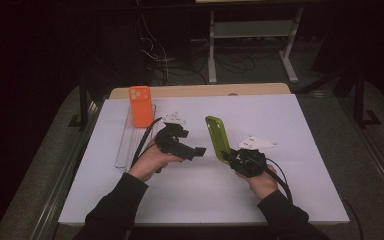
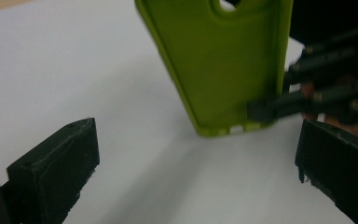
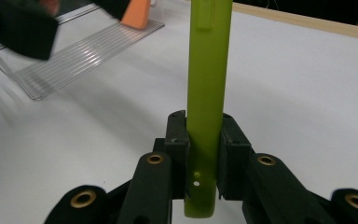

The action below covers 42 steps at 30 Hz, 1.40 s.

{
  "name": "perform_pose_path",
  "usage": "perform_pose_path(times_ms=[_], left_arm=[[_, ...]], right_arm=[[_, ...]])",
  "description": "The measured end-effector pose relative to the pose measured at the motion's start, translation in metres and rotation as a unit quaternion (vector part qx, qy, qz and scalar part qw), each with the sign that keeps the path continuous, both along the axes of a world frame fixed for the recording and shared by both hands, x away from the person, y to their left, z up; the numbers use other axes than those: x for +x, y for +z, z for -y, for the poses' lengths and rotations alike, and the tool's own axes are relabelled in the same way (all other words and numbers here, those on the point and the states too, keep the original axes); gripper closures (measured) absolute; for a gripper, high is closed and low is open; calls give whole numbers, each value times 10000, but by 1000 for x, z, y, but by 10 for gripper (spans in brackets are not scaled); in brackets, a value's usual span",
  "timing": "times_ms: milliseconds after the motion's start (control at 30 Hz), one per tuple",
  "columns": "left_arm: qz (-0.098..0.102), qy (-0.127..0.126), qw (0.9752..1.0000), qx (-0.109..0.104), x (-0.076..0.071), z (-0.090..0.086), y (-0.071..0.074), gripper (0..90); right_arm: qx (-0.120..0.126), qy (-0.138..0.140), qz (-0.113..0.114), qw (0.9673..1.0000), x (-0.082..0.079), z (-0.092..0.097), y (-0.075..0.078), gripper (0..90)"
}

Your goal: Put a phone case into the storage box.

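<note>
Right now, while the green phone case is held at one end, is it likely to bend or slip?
The green phone case stands straight above the right tool, so it is probably fairly stiff. It is a thin empty shell, likely light. The pads clamp only its bottom edge, so a sideways push from the open left tool could perhaps twist it loose.

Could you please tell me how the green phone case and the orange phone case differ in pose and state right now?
The green phone case is held upright on its edge above the table, clamped in the right claw; the orange phone case leans in the clear ribbed rack, with no claw touching it. The green one shows its hollow inside, the orange one its back with the camera cutout. Both are phone cases of much the same shape.
</note>
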<state>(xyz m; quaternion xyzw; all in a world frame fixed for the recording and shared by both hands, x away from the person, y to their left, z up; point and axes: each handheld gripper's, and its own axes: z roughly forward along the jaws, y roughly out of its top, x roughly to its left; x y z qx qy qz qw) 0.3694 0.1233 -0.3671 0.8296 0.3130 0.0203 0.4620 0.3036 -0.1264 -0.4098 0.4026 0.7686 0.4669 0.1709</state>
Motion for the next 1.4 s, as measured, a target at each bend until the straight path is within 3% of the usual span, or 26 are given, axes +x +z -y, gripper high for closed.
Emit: perform_pose_path(times_ms=[200,367,533,700,800,1067,1300,1367,1400], left_arm=[[6,-56,9998,-191,7,16,3,0],[21,-103,9997,-224,11,26,1,0],[-1,-14,9993,-377,10,36,-2,0],[7,10,9991,-431,11,38,-2,0],[42,77,9989,-451,12,36,-2,59],[62,91,9983,-577,12,37,-1,112],[68,43,9978,-654,13,38,1,130],[63,-2,9978,-653,14,37,2,134],[94,35,9981,-613,15,36,2,137]], right_arm=[[41,88,-9,10000,-3,-6,1,757],[45,189,31,9998,-5,-11,1,757],[62,238,24,9997,-7,-15,2,757],[34,245,7,9997,-7,-17,0,757],[25,253,36,9997,-6,-16,-1,756],[-8,253,-37,9997,-7,-17,-3,756],[-120,253,46,9996,-6,-16,-2,754],[-154,281,54,9995,-6,-16,-2,736],[-139,297,37,9995,-5,-15,-2,678]])
